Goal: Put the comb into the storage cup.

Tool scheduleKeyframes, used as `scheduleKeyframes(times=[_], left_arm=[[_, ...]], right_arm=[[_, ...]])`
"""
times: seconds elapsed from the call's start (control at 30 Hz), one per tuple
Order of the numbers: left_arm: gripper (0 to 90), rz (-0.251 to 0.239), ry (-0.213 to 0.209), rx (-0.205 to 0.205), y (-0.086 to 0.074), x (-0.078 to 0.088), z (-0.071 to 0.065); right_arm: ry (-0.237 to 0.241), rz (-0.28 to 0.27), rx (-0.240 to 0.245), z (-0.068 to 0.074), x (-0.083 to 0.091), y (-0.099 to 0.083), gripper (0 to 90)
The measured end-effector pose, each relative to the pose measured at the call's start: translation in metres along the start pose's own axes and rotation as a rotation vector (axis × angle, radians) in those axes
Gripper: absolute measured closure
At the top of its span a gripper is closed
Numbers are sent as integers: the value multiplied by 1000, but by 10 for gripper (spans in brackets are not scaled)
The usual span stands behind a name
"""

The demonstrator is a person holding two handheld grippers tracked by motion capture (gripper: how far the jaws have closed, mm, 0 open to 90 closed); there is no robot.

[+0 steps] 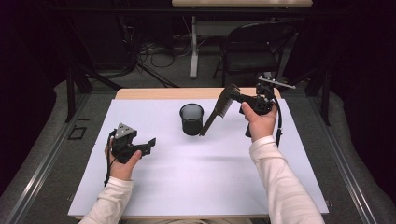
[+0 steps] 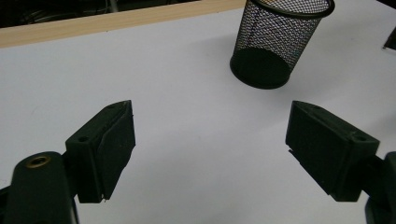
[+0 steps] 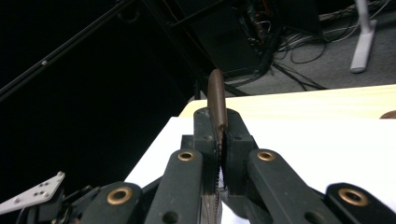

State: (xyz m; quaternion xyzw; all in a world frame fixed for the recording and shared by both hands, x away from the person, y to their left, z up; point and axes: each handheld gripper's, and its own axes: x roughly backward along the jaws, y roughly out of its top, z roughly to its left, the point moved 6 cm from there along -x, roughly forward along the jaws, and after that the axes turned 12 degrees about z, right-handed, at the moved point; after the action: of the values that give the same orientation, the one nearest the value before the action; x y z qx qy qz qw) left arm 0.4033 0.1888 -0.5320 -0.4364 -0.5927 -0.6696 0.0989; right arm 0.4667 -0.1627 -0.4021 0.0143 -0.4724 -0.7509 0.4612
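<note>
On the left of the high view the left gripper (image 1: pixel 150 143) sits low over the white mat (image 1: pixel 187 177), held in the person's left hand (image 1: pixel 122 165), a grey three-cornered plate on its top and a black cable trailing back toward the sleeve. In the left gripper view its jaws stand spread wide with bare mat between them, holding nothing, and ahead of them, toward the right jaw, stands the mesh cup (image 2: pixel 280 39).

That black wire mesh cup (image 1: pixel 192 119) stands upright near the middle of the mat, toward the far edge, open end up. Nothing stands between it and the left gripper.

Just right of the cup, a dark brown comb (image 1: pixel 218 111) hangs in the air on a slant, its lower end close beside the cup's right side; whether it touches the cup cannot be told. The right gripper (image 1: pixel 236 94), raised in the right hand (image 1: pixel 259 122), pinches the comb's upper end. In the right gripper view the jaws press together on the comb (image 3: pixel 217 105), which is seen edge-on and sticks up past the fingertips.

Beyond the table's wooden far edge (image 1: pixel 154 93) are a tangle of floor cables (image 1: pixel 154 51), a white table leg (image 1: pixel 194 44) and a black folding chair (image 1: pixel 250 46). No readable writing or brand mark shows anywhere.
</note>
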Motion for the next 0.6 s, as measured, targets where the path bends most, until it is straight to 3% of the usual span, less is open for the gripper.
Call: scheduleKeyframes(times=[0.6], left_arm=[[162, -34, 5, -32, 0, 4, -4]], right_arm=[[-98, -23, 8, -10, 0, 24, 869]])
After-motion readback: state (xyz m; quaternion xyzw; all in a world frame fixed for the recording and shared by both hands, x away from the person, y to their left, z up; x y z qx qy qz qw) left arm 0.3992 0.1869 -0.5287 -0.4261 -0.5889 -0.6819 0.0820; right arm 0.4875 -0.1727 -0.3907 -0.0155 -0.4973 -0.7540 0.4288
